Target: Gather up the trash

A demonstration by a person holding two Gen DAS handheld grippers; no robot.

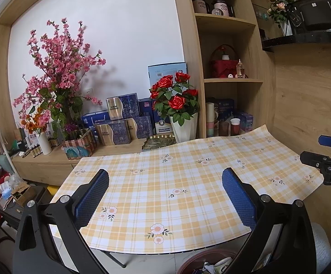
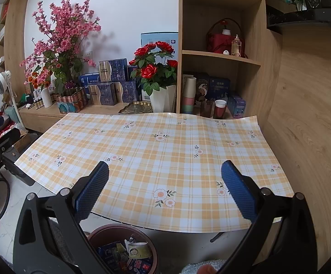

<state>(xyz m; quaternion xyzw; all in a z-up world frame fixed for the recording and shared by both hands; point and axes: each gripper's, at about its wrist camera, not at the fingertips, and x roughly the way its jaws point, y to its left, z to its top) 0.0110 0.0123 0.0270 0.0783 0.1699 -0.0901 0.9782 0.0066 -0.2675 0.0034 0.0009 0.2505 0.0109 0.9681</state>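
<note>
Both hand-held grippers (image 1: 165, 194) (image 2: 165, 189) hover level, spread wide, above the tablecloth (image 2: 165, 141).

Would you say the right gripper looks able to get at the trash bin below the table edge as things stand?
Probably yes: the right gripper is open and empty, and the trash bin sits just below it, in front of the table, with nothing covering its open top.

Home living room: checked-cloth worktop (image 2: 165, 155); behind it, wooden shelving (image 2: 220, 54) with mugs, gift boxes, vase of red roses (image 2: 156, 68).
</note>
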